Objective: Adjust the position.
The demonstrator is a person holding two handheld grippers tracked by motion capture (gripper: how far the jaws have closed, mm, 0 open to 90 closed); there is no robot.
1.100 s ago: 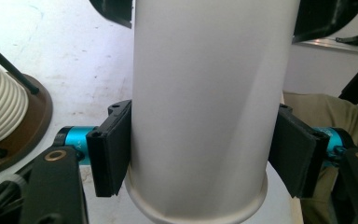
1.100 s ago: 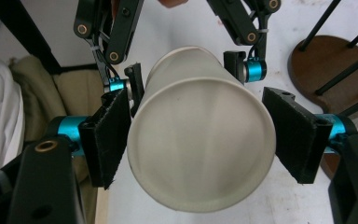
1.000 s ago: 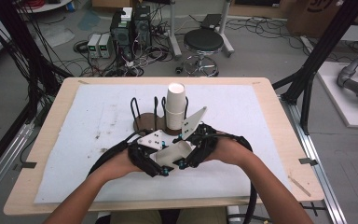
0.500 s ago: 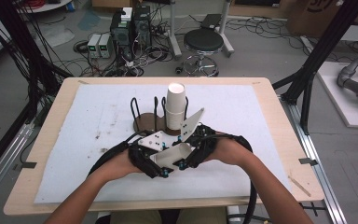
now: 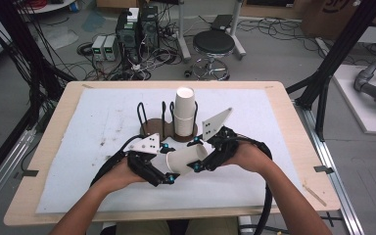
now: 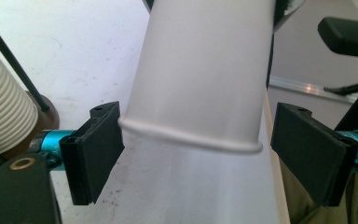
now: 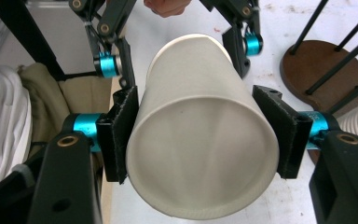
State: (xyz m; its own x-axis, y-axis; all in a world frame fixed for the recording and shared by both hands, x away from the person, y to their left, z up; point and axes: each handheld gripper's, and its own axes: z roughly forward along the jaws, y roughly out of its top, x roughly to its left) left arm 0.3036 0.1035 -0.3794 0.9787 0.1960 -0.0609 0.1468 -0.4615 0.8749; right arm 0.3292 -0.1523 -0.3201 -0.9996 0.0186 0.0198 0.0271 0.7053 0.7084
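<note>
Right gripper (image 5: 196,159) clamps paper cup (image 5: 186,159) — left gripper (image 5: 165,164) just opened.

Tall stack of cups (image 5: 184,111) and black wire rack (image 5: 152,120) standing just past the two grippers, open white mat (image 5: 98,115) on the left, open mat on the right

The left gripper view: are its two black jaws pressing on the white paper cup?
No, the left gripper jaws stand open, a gap between the right one and the paper cup.

No readable text or labels anywhere
</note>
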